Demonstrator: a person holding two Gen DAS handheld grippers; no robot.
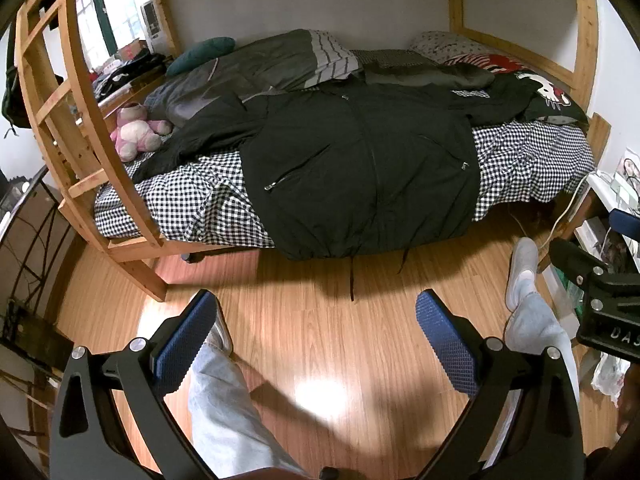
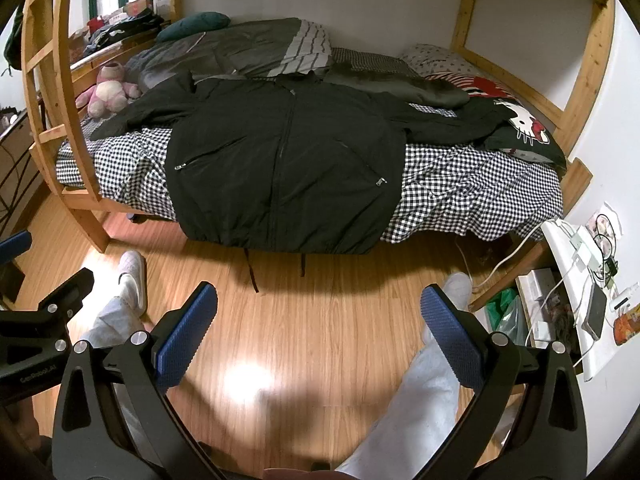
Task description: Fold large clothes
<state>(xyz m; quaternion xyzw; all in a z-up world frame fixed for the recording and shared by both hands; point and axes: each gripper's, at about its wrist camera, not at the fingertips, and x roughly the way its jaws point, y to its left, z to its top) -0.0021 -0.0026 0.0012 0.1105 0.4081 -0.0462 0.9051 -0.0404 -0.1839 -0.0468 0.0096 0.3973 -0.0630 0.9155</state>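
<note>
Both grippers, left gripper (image 1: 316,312) and right gripper (image 2: 318,306), gape wide, empty, well short of the black jacket (image 1: 360,164).

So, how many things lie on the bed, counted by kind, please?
Black jackets: 1
Dark green garments: 1
Pink plush toys: 1
Teal cushions: 1
Cartoon-cat pillows: 1
Grey duvets: 1
Dotted pillows: 1
Total: 7

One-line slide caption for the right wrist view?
Open right gripper above the wood floor, facing a black jacket spread zipped-front-up on the checkered bed.
</note>
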